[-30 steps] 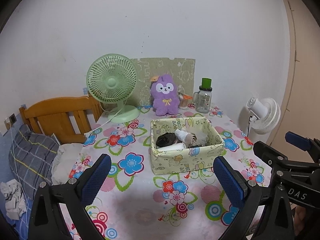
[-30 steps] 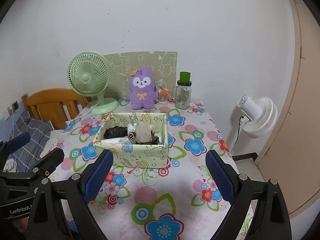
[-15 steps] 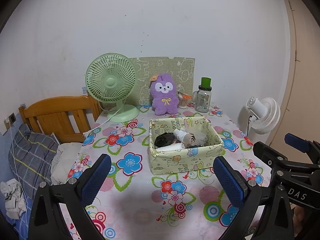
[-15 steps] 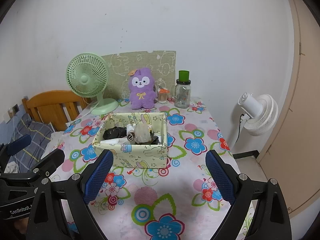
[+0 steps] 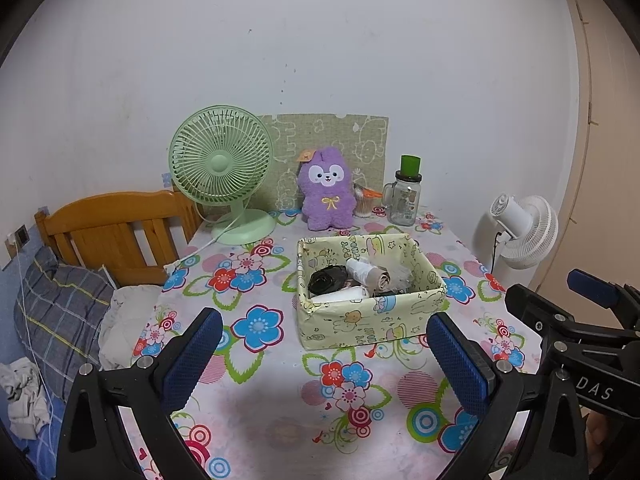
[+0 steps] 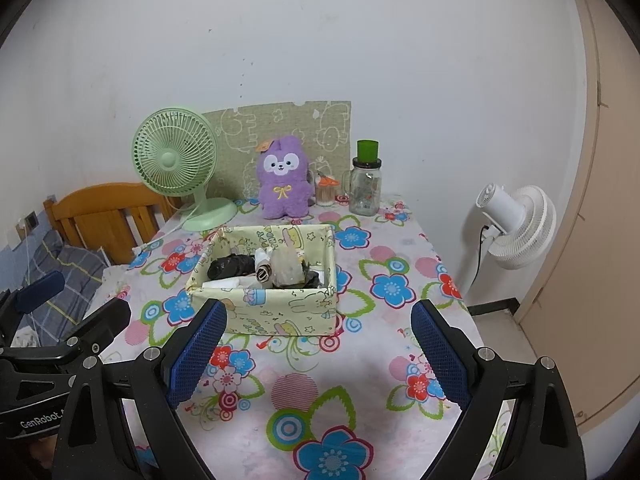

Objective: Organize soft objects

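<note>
Both tools hang back over the near end of the counter point(image 5: 280, 412), the left tool point(image 5: 324, 344) and right tool point(image 6: 320, 336) each spread wide and empty. The box point(image 5: 372, 312) of rolled soft things point(image 5: 360, 276) sits just ahead of them, between their fingers. Judging by this, sorting looks finished or paused; any next move means reaching forward into the box.

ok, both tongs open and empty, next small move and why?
Probably bring the right tongs forward and down over the yellow box. Both tongs hang open short of it, and its rolled soft items lie jumbled; the left tongs are no nearer.
</note>
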The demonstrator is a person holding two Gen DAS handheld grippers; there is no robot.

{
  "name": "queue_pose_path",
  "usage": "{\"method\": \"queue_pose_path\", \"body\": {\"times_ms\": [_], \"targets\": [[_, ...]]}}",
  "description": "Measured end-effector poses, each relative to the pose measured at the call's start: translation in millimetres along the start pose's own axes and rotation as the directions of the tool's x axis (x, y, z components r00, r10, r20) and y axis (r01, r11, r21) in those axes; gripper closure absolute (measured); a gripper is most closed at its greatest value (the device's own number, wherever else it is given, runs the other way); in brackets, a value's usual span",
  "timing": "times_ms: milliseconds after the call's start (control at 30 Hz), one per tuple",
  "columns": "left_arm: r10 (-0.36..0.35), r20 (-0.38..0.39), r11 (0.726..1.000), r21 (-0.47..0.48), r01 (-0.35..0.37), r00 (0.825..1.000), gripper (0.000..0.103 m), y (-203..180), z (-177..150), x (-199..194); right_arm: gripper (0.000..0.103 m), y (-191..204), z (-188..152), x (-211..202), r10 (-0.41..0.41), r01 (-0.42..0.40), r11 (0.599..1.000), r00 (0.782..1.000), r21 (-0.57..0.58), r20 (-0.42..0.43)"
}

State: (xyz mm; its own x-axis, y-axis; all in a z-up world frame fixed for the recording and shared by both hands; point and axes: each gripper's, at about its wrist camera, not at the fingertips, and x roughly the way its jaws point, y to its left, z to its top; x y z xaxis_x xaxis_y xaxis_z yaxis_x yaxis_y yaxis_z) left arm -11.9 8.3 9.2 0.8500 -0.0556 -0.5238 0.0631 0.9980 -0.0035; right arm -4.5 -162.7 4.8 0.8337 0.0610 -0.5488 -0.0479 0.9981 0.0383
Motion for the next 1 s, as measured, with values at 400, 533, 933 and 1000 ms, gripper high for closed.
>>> {"method": "queue_pose_path", "body": {"times_ms": [400,533,933,1000], "targets": [[-0.004,-0.004,1.000,-0.005,0.004,1.000,0.000,3.5,-0.2,1.1,0.008,1.7,0.5,2.7,0.001,-0.001,1.000,1.000,0.005,-0.003],[-0.008,-0.009,1.000,-0.010,0.008,1.000,0.000,4.0,0.2,1.8,0.008,1.6,1.0,3.2,0.002,-0.002,1.000,1.000,0.006,-0.001],[-0.009,-0.011,1.000,-0.013,0.009,1.000,0.000,4.1,0.3,1.9,0.008,1.9,1.2,3.4,0.002,-0.002,1.000,1.000,0.007,-0.001],[-0.010,-0.012,1.000,-0.013,0.010,1.000,0.000,4.3,0.4,1.9,0.008,1.8,1.1,3.3,0.002,-0.002,1.000,1.000,0.006,-0.001]]}}
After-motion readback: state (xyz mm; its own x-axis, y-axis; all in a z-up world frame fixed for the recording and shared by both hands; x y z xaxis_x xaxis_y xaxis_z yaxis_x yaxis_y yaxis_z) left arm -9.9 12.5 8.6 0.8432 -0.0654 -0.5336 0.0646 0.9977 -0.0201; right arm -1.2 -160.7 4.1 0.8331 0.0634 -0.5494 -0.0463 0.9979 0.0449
